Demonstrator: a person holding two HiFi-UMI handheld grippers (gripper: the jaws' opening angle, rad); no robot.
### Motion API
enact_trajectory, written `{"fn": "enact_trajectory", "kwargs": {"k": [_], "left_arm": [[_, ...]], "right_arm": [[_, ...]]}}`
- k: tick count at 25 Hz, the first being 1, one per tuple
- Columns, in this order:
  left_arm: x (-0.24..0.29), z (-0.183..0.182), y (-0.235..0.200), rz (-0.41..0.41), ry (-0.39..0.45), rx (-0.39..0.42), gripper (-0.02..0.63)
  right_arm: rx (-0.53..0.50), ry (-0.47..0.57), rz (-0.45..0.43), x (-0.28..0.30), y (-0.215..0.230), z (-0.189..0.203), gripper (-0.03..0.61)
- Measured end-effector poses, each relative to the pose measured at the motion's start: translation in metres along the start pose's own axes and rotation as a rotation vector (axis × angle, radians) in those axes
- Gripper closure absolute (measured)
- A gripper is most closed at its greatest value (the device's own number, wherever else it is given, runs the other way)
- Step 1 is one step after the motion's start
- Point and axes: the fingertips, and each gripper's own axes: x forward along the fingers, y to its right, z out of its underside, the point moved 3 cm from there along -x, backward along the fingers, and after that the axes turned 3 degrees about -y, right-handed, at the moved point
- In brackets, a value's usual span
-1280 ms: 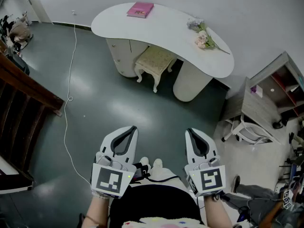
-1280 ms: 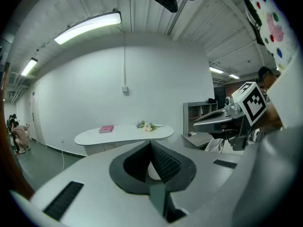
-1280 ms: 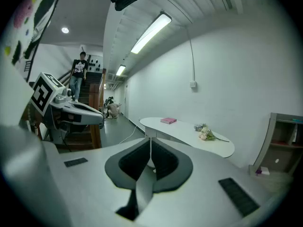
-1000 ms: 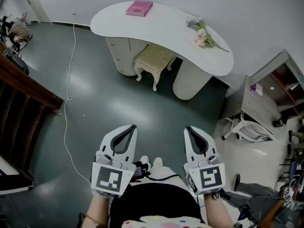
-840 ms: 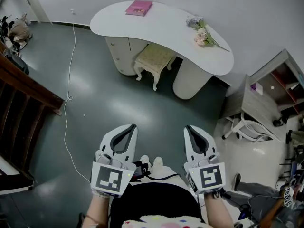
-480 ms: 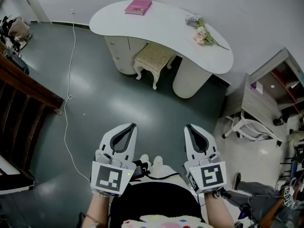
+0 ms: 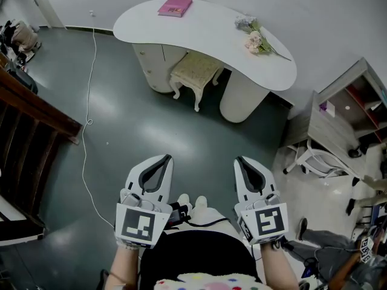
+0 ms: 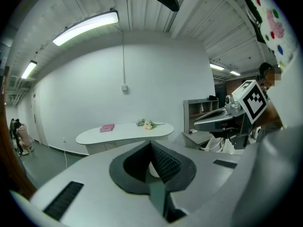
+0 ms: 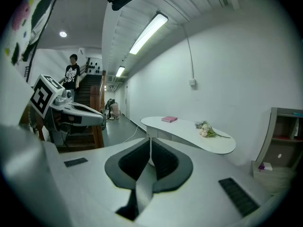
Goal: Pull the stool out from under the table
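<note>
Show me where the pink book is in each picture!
Head view: the pink book is at the top, left of the middle, on the far end of the white table.
Left gripper view: the pink book is left of centre, on the table's left part.
Right gripper view: the pink book is just right of centre, toward the table's left end.
Shared landmark: the flowers, right of the book on that table.

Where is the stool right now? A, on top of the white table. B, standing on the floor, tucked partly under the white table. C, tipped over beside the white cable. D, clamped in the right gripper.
B: the stool stands upright on the floor with its seat partly under the edge of the white table.
</note>
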Motion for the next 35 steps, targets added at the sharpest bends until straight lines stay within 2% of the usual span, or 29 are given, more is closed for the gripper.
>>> {"fn": "enact_trajectory", "kwargs": {"k": [5,8,13,27,35], "left_arm": [[0.004,0.008,0.003,-0.004,-0.088,0.04,0.597],[0.005,0.01,0.003,-0.012,-0.11,0.036,0.597],[0.006,0.01,0.005,-0.027,-0.129,0.028,0.597],[0.007,-0.003,0.017,-0.11,-0.082,-0.008,0.597],[0.021,-0.003,0.009,-0.119,-0.075,0.019,0.597]], "right_arm": [[0.017,-0.042,-0.009,0.001,0.002,0.006,0.54],[0.026,-0.096,-0.024,0.002,0.003,0.014,0.54],[0.024,-0.09,-0.038,0.001,0.008,0.015,0.54],[-0.011,-0.047,-0.064,-0.012,0.033,0.019,0.541],[-0.028,-0.021,-0.053,0.001,0.048,0.016,0.54]]}}
